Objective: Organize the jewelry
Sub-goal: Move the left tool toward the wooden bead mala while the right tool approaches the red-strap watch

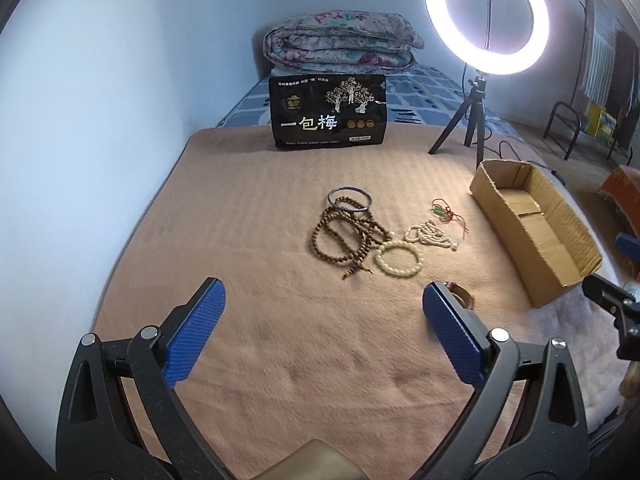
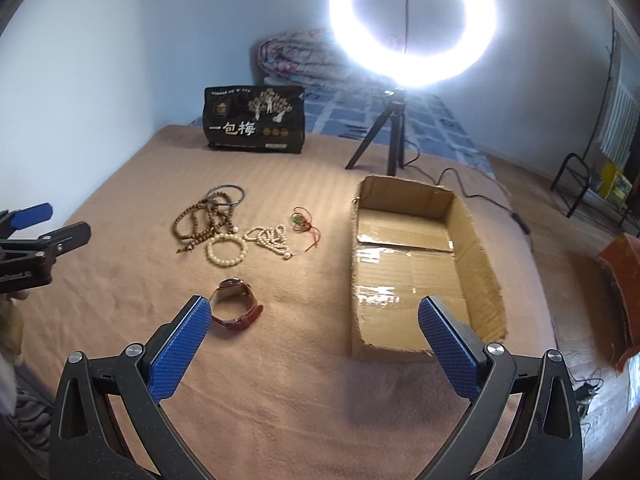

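The left gripper is spread wide, holding nothing. The right gripper gapes too, its left finger just beside the watch.

Six pieces of jewelry are counted on the bed: one metal bangle at 12 o'clock of the cluster, one brown bead string, one cream bracelet, one pearl strand, one red cord at 3 o'clock, one watch at 6 o'clock. One box is seen.
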Motion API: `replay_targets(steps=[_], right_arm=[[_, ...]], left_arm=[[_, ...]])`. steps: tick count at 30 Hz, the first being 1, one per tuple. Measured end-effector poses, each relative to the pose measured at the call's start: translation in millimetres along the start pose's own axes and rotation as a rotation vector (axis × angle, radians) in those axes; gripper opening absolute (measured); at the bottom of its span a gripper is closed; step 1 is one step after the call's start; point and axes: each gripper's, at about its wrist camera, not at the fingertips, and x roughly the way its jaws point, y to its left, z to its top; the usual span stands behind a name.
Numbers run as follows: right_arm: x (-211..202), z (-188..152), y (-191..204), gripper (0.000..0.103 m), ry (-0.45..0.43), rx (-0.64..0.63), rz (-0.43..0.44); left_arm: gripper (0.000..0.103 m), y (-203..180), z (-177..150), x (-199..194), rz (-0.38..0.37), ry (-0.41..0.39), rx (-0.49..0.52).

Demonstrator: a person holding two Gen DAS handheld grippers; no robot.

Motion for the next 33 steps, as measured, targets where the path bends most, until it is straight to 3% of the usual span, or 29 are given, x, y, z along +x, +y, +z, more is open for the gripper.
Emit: replay_targets(steps=[10,15,23,30,33], right_arm=[[43,14,13,0.098,0.105,-0.042,0.117],[69,17,19,0.094,0.184,-0.014,0.178],[83,22,26,0.094,0.204,-0.035,0.189],[102,22,28,0.093,0.244,-0.023,0.215],[110,21,28,0.088,0.267,-0.015,0.228]], left_arm=[[0.101,-2,22,50,0.011,0.095,0.034],[0.101,6,36,85,-0.023,0.162,-0.047],[0.101,18,53,143,-0.095,0.262,-0.2],[0.101,23,52,185,-0.123,0.33,-0.267],[0.101,25,52,197,-0.122,0.344,-0.281]])
